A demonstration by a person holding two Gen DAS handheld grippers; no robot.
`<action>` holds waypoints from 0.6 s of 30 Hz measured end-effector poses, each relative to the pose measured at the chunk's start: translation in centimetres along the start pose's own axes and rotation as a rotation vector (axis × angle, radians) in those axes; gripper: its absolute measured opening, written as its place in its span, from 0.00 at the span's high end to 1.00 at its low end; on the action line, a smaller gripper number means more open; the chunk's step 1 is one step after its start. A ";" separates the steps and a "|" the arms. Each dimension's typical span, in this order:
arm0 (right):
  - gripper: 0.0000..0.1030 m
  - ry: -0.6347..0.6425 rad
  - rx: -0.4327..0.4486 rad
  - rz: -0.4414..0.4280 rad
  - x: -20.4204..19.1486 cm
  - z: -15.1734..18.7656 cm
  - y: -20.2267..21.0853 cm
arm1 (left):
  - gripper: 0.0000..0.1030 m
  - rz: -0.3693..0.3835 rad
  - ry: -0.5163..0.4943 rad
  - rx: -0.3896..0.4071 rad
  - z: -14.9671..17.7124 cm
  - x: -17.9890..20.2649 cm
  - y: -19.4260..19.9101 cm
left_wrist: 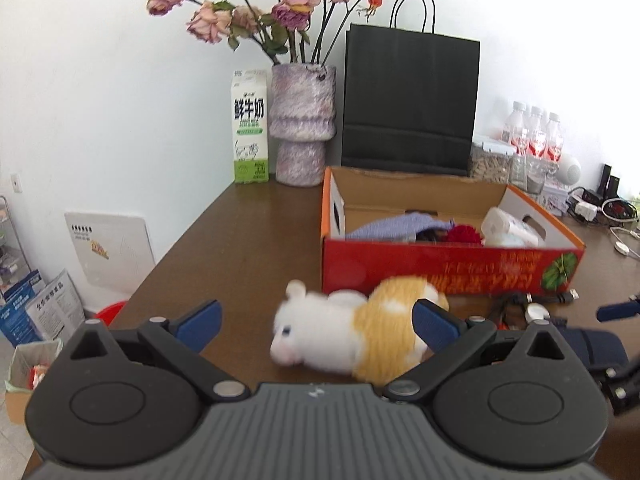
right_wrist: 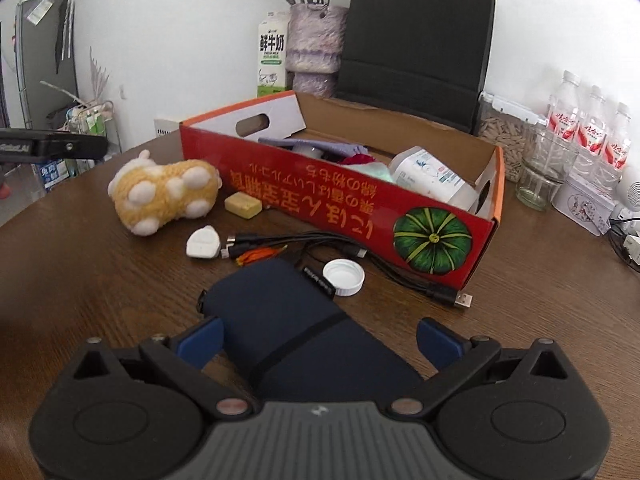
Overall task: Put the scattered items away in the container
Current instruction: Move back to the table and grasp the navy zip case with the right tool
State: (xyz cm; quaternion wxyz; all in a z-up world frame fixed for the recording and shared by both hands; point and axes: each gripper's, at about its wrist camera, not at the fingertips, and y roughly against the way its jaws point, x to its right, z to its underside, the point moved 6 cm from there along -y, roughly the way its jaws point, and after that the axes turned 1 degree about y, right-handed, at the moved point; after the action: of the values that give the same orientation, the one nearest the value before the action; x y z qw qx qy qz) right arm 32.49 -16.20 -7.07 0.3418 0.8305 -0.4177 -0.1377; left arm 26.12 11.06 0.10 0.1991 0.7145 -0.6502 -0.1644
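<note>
- While both tongs stand wide open and empty, the table (right_wrist: 100,280) carries the remaining clutter, with the box (right_wrist: 320,196) at 12 o'clock in the right wrist view.
- Box: open-topped, red front wall, already holding a cloth (left_wrist: 400,226), a red item and a white bottle (right_wrist: 428,176); room appears to remain at its left end.
- Pouch (right_wrist: 280,320): dark blue, flat on the table, lying between the jaws of the right gripper (right_wrist: 320,340); neither pad visibly touches it.
- Plush (left_wrist: 352,332): white and yellow, on its side just before the box, at 12 o'clock from the left gripper (left_wrist: 316,320), between its spread jaws; the right pad sits at its yellow rump, contact uncertain because of blur.
- Cables (right_wrist: 320,244): a tangled bundle between pouch and box, USB end at 3 o'clock.
- Cap (right_wrist: 344,277), plug (right_wrist: 203,243) and a yellow block (right_wrist: 243,204): loose, near the cables.
- Recommendation, left: centre the jaws on the plush's midbody, close until the pile compresses, lift clear of the box wall before crossing it.
- Recommendation, right: grip the pouch across its narrow width, not the edge, and avoid snagging the cables beyond.
</note>
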 end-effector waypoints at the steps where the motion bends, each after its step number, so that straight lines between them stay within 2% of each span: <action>1: 0.00 0.003 -0.008 -0.008 0.0 0.0 -0.3 | 0.00 0.002 -0.002 -0.008 0.5 -0.3 0.6; 4: 0.03 0.022 -0.044 -0.030 -0.4 -0.3 -1.3 | 0.00 -0.014 -0.010 -0.016 1.5 -1.3 2.2; 5: 0.09 0.023 -0.060 -0.042 -0.6 -0.4 -1.7 | 0.00 -0.024 -0.011 -0.017 1.7 -1.6 2.7; 11: 0.24 -0.001 -0.045 -0.015 -1.6 -0.4 -1.1 | 0.00 -0.046 0.017 -0.009 1.9 -2.9 4.0; 18: 0.34 -0.195 -0.012 0.156 -1.0 0.9 1.1 | 0.00 -0.020 0.031 -0.012 1.9 -2.7 3.6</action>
State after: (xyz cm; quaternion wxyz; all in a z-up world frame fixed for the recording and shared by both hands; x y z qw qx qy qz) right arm 30.79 -16.28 -7.05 0.3140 0.7763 -0.5113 -0.1932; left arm 21.83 13.30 0.16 0.2116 0.7222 -0.6391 -0.1591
